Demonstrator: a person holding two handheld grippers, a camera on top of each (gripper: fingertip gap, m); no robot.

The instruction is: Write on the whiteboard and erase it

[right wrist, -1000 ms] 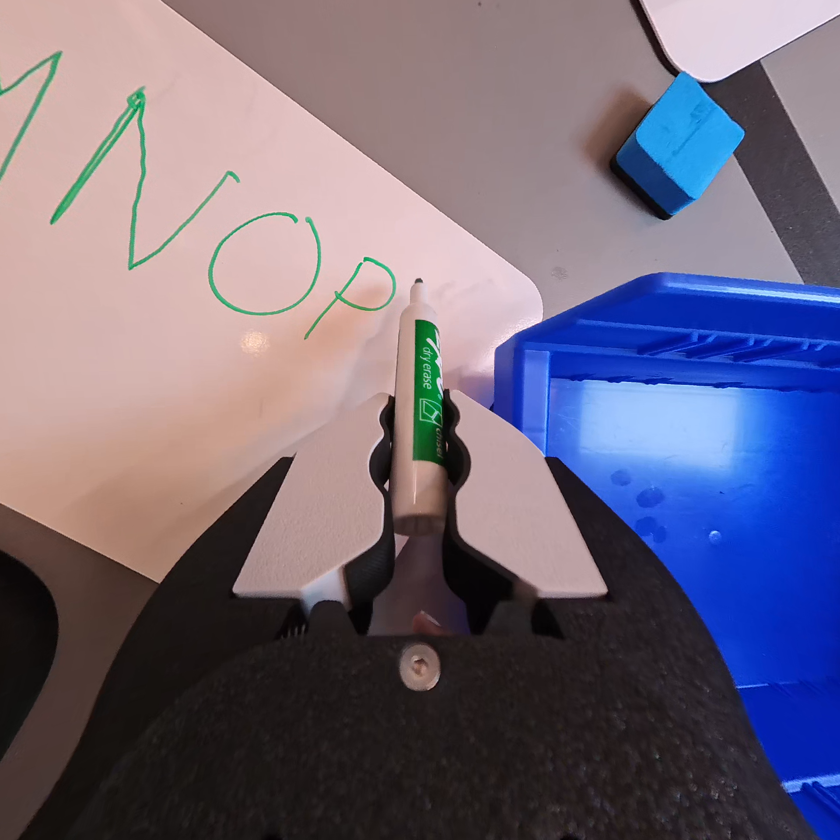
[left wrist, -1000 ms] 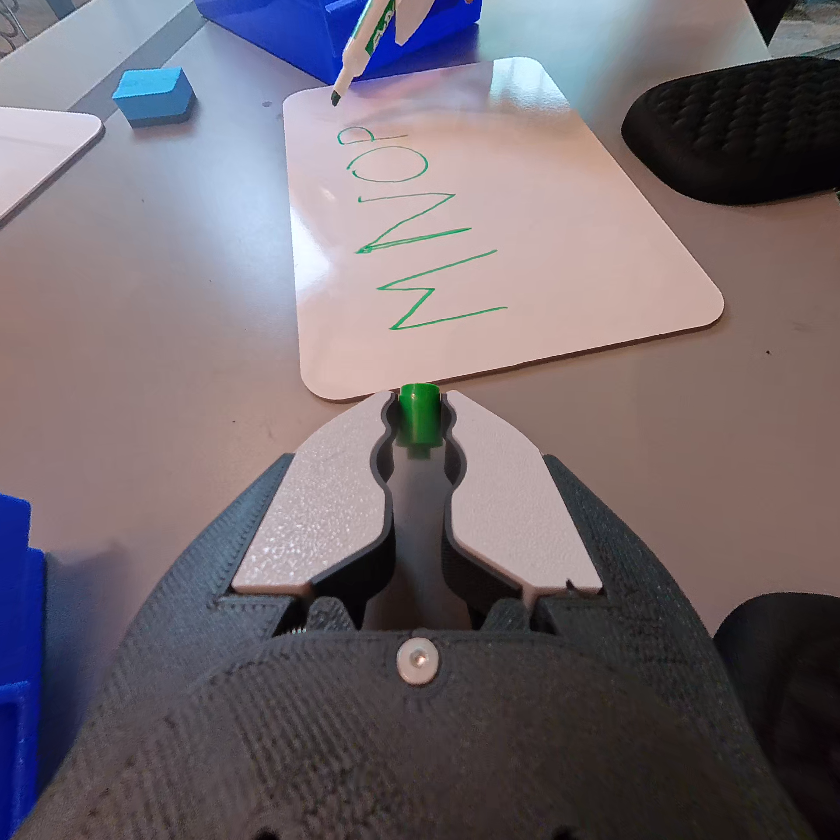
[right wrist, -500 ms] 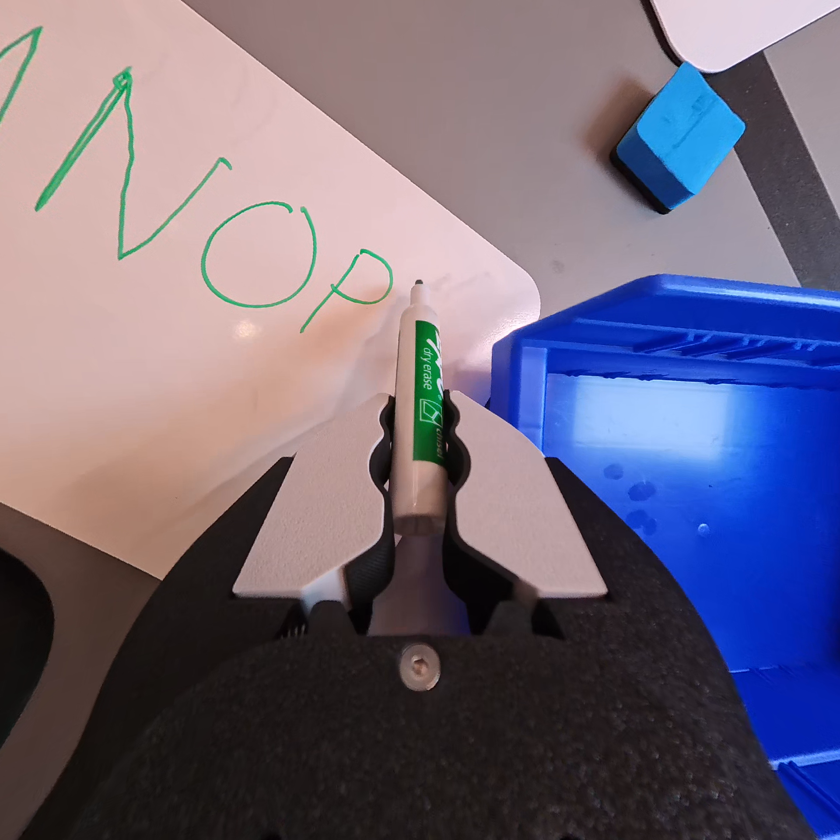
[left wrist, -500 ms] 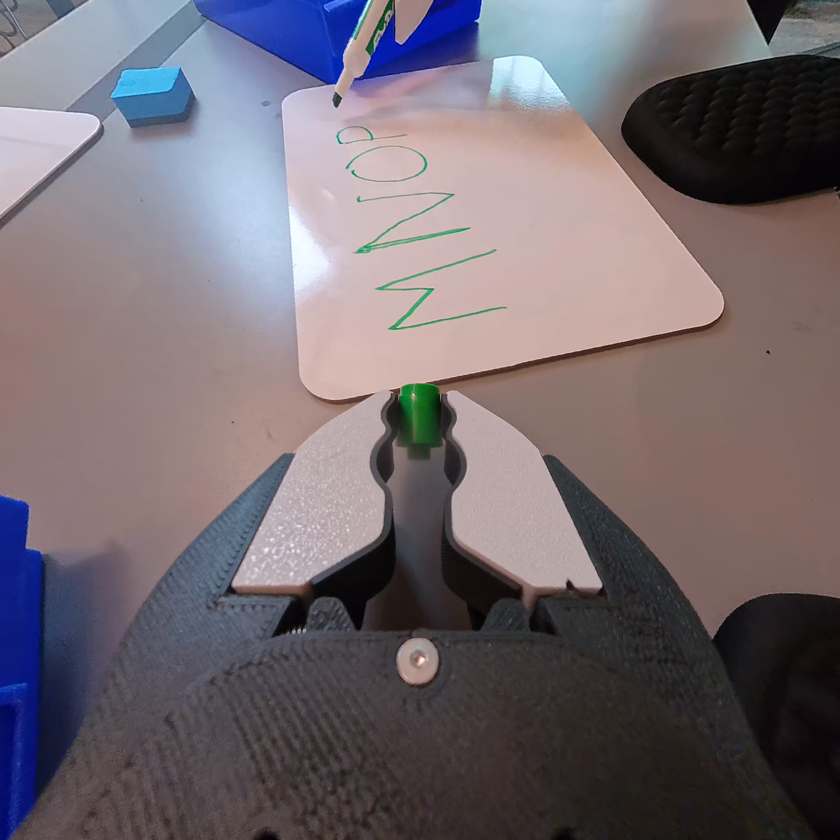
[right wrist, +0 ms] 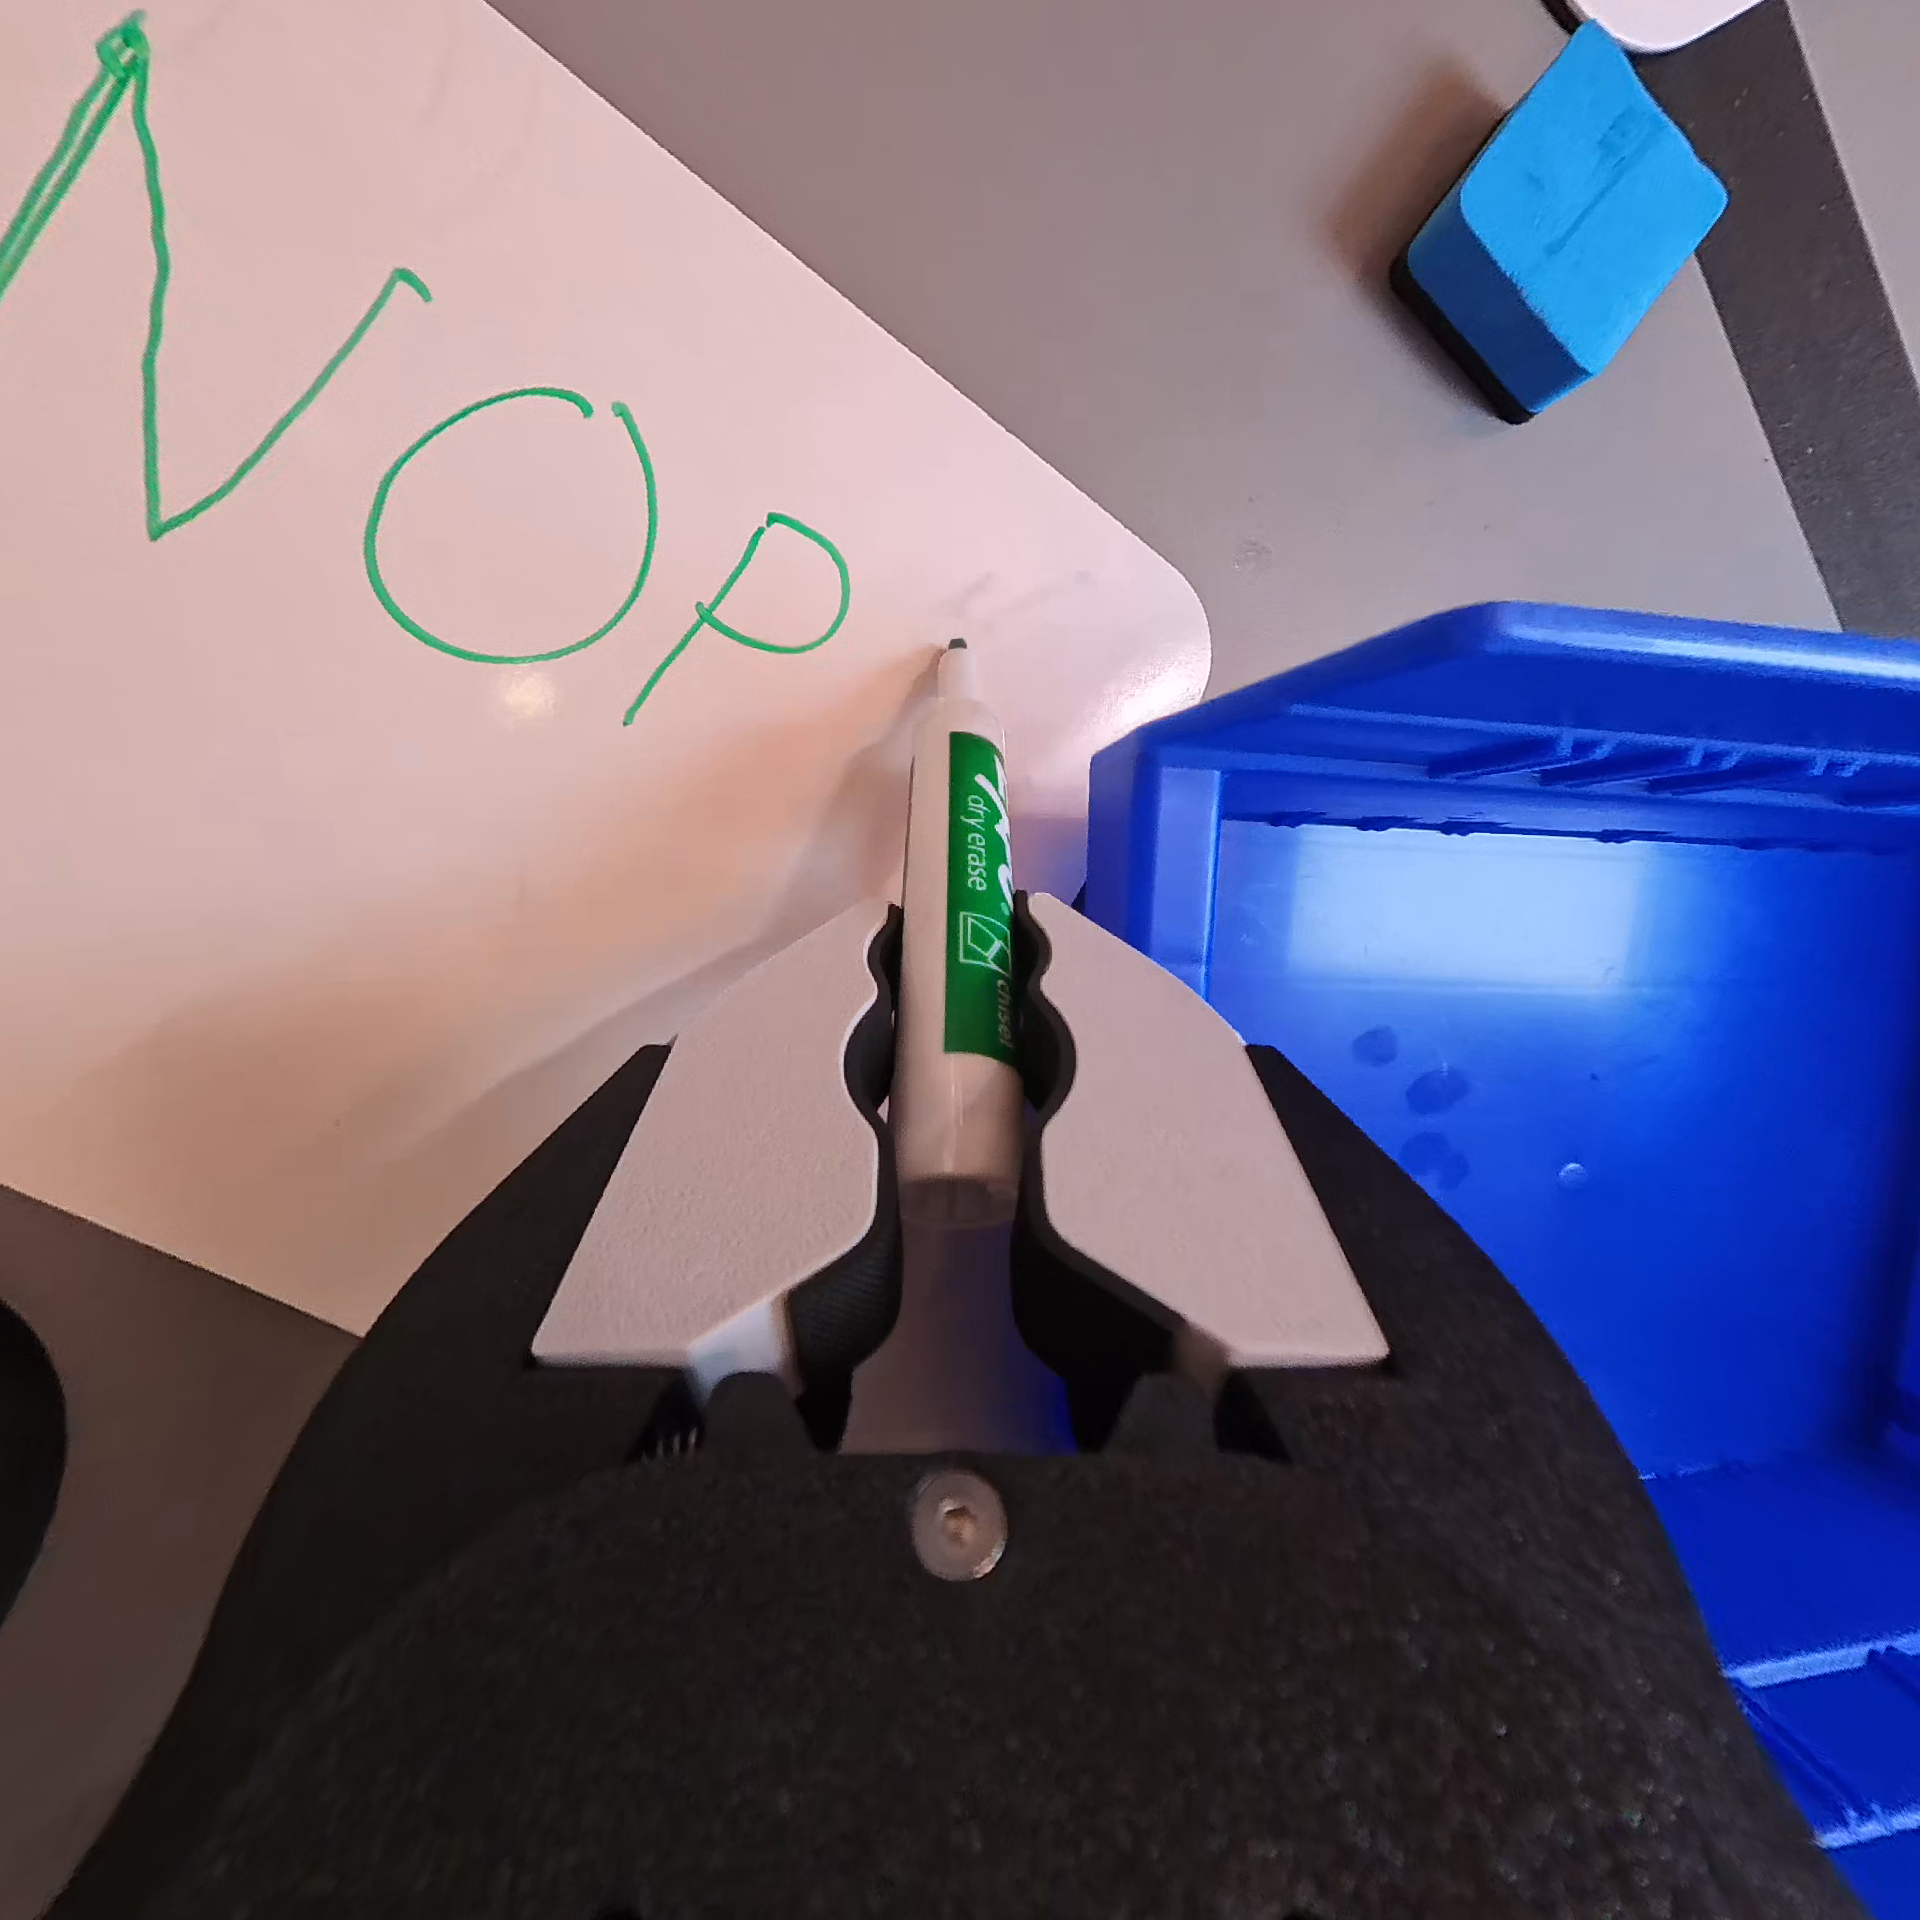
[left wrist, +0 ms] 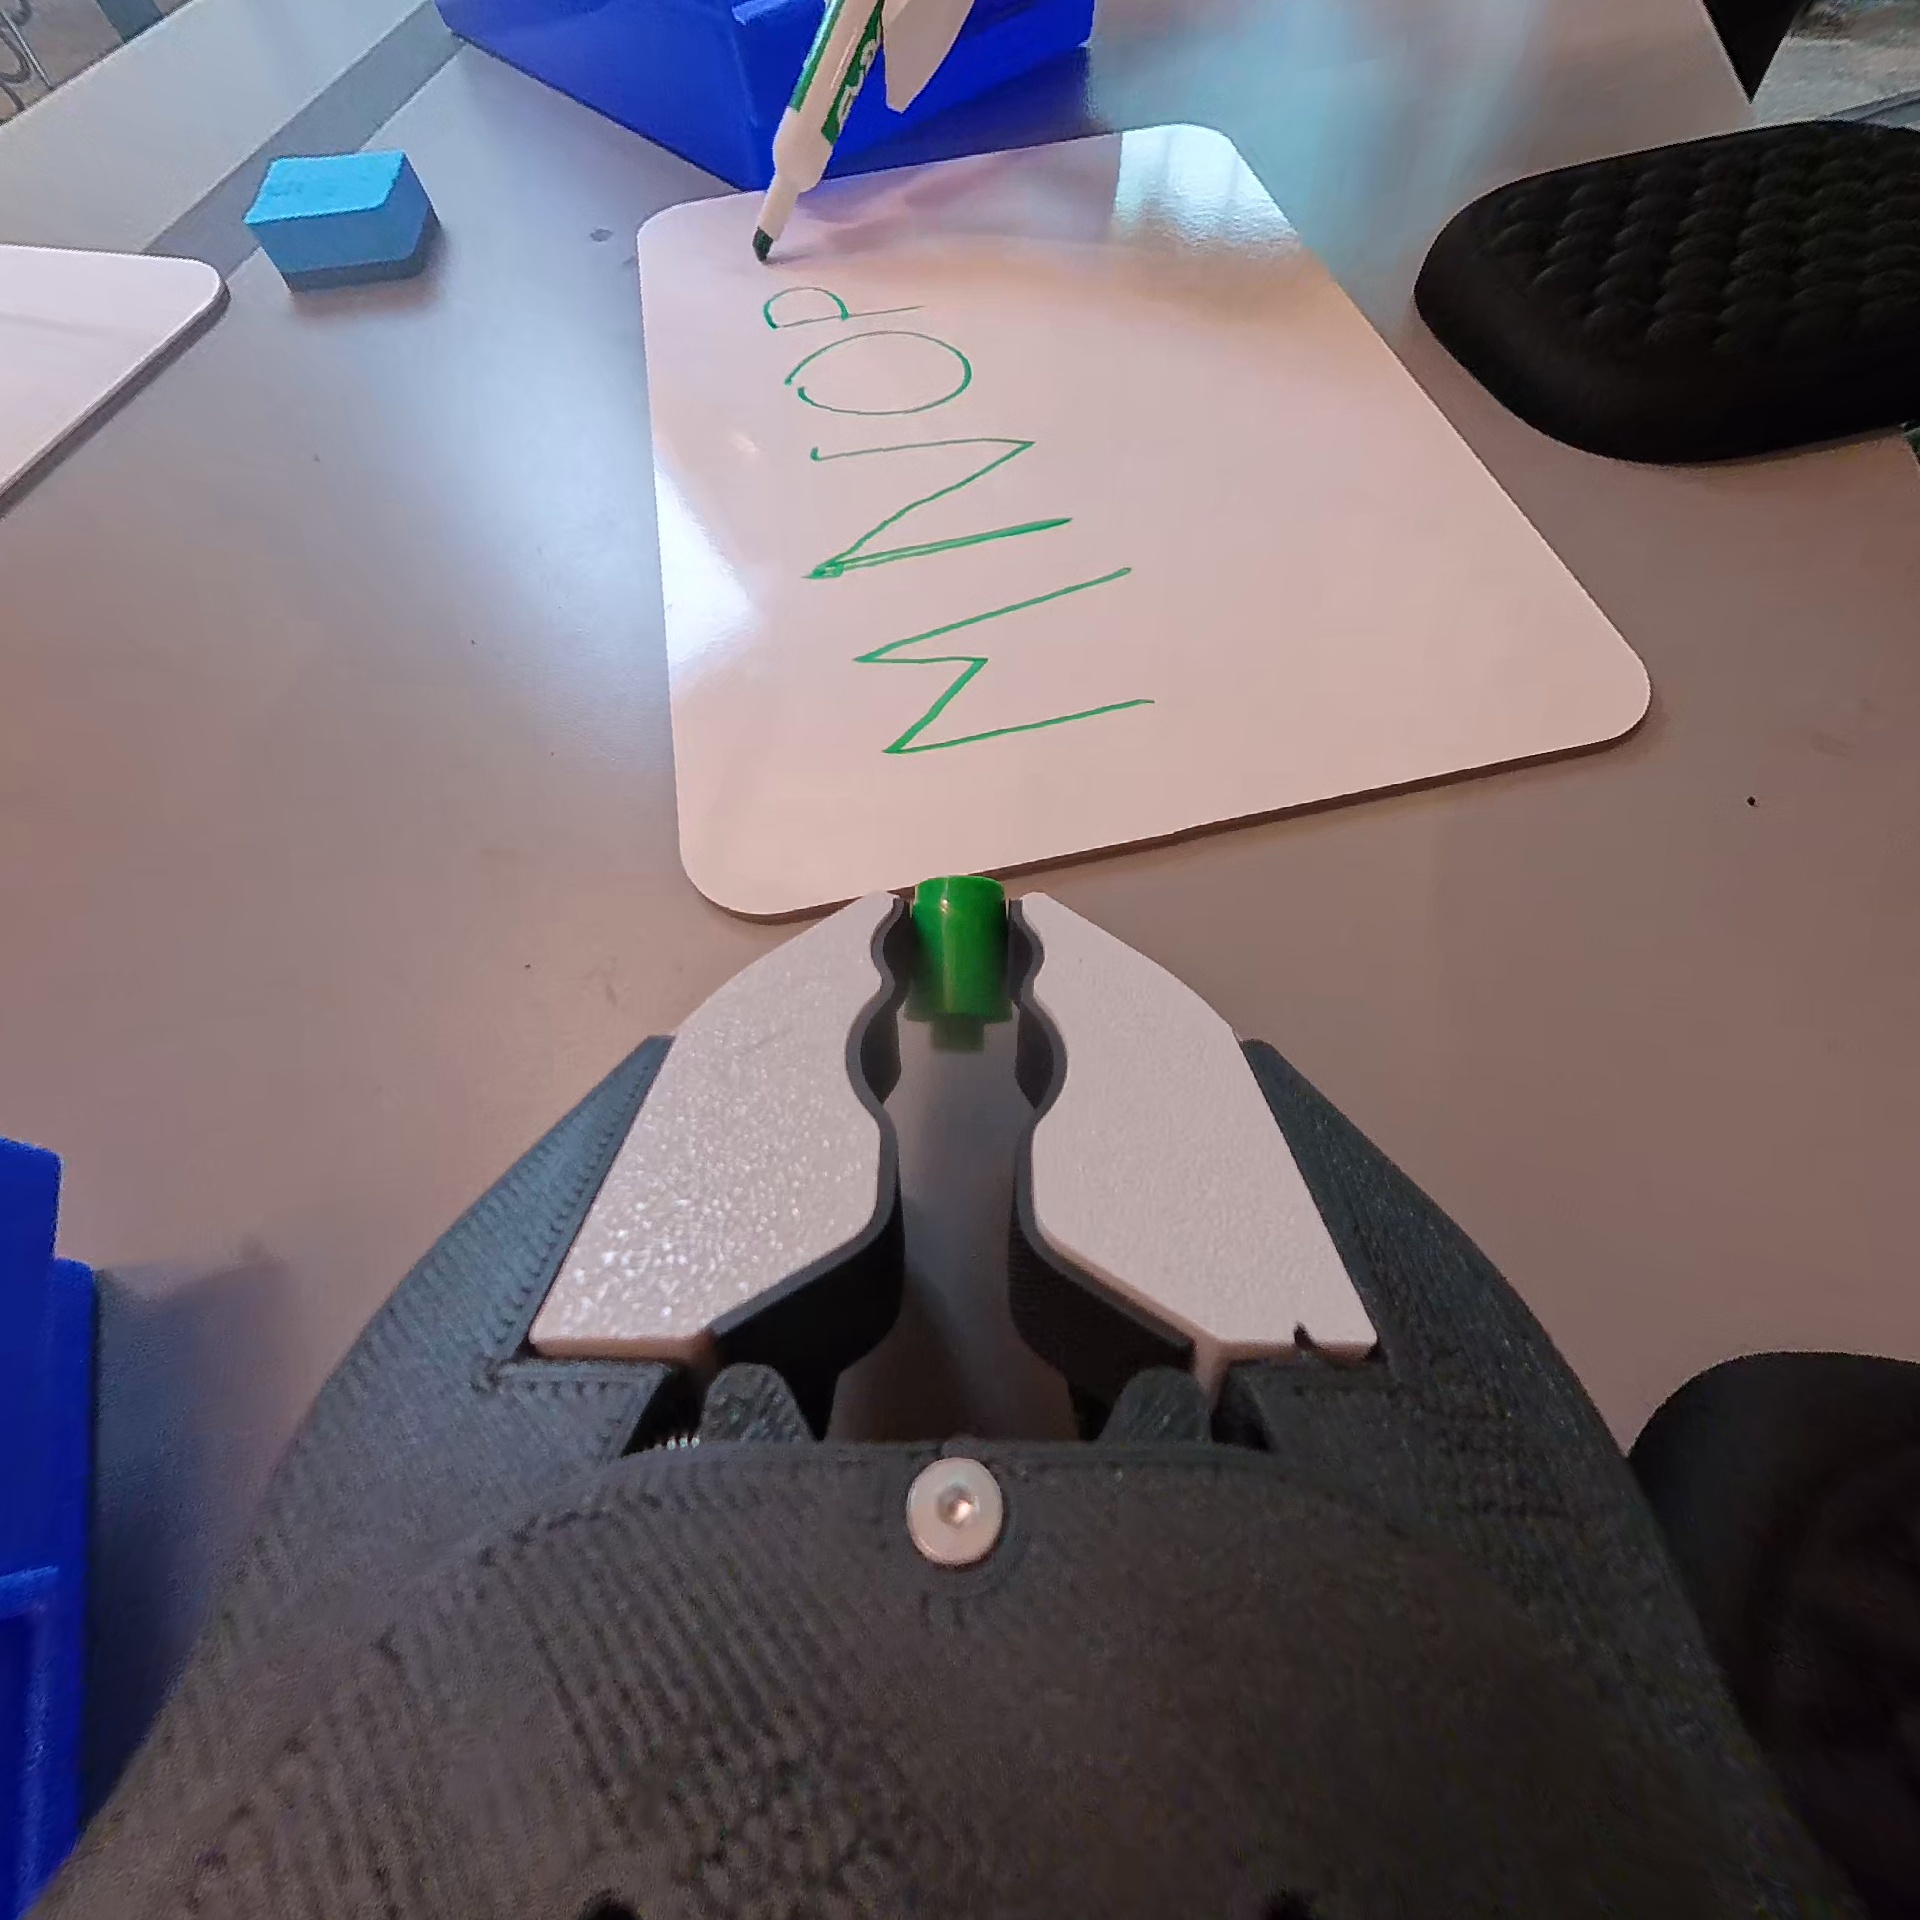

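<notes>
A white whiteboard [left wrist: 1195, 436] [right wrist: 312, 883] lies flat on the grey table and bears green handwritten letters. My right gripper [right wrist: 956, 914] is shut on a green dry-erase marker [right wrist: 951, 935], whose tip rests at the board's surface near its corner, just past the last letter. The marker also shows at the far end of the board in the left wrist view [left wrist: 816, 125]. My left gripper [left wrist: 958, 909] is shut on the green marker cap [left wrist: 956, 961] and hovers just off the board's near edge. A blue eraser block [left wrist: 338, 213] [right wrist: 1558, 218] sits on the table beside the board.
A blue plastic bin [right wrist: 1558, 1039] [left wrist: 727, 52] stands right beside the board's corner, next to the marker. A second white board [left wrist: 83, 332] lies at the left. A black textured pad [left wrist: 1683, 291] lies at the right. Another blue bin edge [left wrist: 31, 1455] is at the lower left.
My right gripper has come down and closer, bringing the marker tip from above the board to its surface beyond the last letter. The left gripper has stayed still.
</notes>
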